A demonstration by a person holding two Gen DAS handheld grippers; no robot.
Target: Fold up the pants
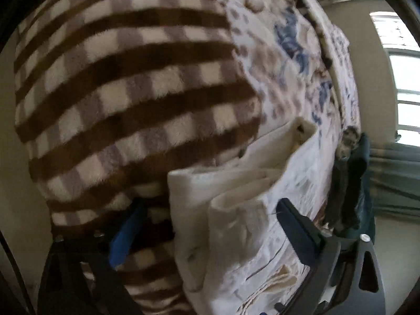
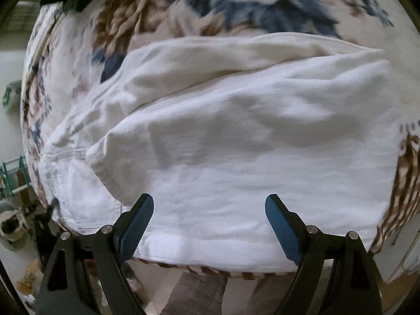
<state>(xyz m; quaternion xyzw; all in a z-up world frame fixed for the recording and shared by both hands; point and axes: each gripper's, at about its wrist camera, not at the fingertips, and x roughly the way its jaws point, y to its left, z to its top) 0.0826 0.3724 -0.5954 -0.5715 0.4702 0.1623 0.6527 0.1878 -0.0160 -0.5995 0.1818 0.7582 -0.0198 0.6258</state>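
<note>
Mid-fold, by the look of it: white pants point(image 2: 223, 136) already doubled into a thick bundle, lying on the floral bedspread point(image 2: 236, 8) near the bed's front edge, one hemmed end hanging just over that edge in the right wrist view. Beside the bundle, toward the bed's other side, a brown-and-cream checked blanket point(image 1: 118, 84). Next move, probably: a grip on one end of the bundle and a carry across to halve it again, with care to catch all layers so none slips out. Right gripper point(image 2: 210, 210) spread wide, blue pads hovering over the near part of the pants, nothing clamped. Left gripper point(image 1: 207, 210) likewise wide open, straddling a raised fold of the cloth; contact between fingers point(image 1: 294, 218) and fabric impossible to tell through the blur, but no pinch made.
</note>
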